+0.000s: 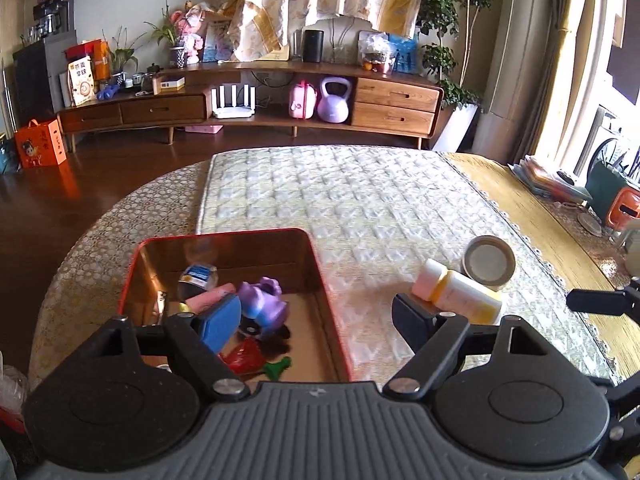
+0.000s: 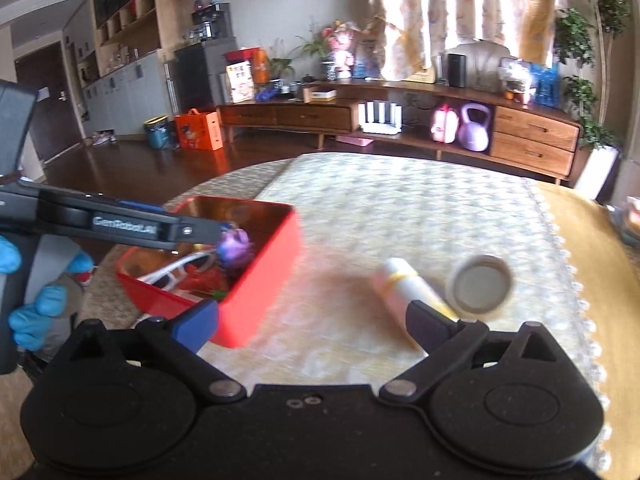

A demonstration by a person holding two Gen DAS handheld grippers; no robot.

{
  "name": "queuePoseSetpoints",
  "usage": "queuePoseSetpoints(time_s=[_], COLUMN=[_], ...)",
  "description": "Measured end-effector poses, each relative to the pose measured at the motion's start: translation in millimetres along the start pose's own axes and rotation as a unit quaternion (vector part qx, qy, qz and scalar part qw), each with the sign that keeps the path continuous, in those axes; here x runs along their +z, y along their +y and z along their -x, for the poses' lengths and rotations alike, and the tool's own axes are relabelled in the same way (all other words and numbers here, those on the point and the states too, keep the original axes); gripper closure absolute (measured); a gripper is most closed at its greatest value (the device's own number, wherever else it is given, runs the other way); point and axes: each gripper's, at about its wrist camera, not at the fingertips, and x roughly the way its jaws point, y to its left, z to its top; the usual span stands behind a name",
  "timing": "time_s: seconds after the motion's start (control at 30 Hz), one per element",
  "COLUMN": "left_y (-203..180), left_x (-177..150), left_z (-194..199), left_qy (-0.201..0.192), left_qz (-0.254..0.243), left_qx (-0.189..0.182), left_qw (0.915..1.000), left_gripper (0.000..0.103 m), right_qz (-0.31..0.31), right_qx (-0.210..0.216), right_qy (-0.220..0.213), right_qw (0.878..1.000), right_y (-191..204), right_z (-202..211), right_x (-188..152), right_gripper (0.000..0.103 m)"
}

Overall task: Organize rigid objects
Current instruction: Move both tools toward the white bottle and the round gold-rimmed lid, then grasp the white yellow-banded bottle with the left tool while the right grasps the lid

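A red tin box (image 1: 320,276) sits on the quilted mat and holds a purple toy (image 1: 264,304), a small tin can (image 1: 198,278), a pink piece, a red piece and a green piece. My left gripper (image 1: 316,324) is open and empty, its blue finger over the box. To the right on the mat lie a white bottle with yellow bands (image 1: 456,294) and a round tin (image 1: 488,262). In the right wrist view my right gripper (image 2: 314,326) is open and empty, between the box (image 2: 260,280) and the bottle (image 2: 400,284); the round tin (image 2: 482,286) lies beyond.
The mat (image 1: 340,192) covers a round table with a yellow cloth (image 1: 520,196) at the right edge. A wooden TV cabinet (image 1: 256,108) stands across the floor. The left gripper's arm (image 2: 120,226) reaches over the box in the right wrist view.
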Motion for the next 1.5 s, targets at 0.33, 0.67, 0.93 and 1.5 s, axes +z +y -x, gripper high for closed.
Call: queuePoseSetpoints(time_s=[0.33,0.67,0.93,1.5], left_y=[-57.8,-110.7,-136.5,-159.2], left_x=[-3.3,-0.2,2.7,3.4], left_z=[-24.1,-59.3,-89.4,-127.7], left_qy=[0.027,0.058,0.074,0.075], left_qz=[0.0,-0.008,-0.009,0.001], left_qx=[0.001,0.013,0.021,0.002], left_qw=[0.9996,0.9982,0.997,0.9972], left_gripper=[0.019,0.019,0.019,0.019], right_qz=[-0.041,-0.069,-0.092,-0.149], right_qx=[-0.056,-0.083,-0.078,-0.059], right_qy=[0.003,0.03,0.042,0.11], right_qw=[0.998,0.994,0.992,0.981], right_y=[-77.0,-131.4,-155.3,-166.0], right_z=[8.5,-20.8,-48.2,-126.9], right_x=[-3.4,7.1,11.5,28.6], right_gripper=[0.002,0.002,0.002,0.004])
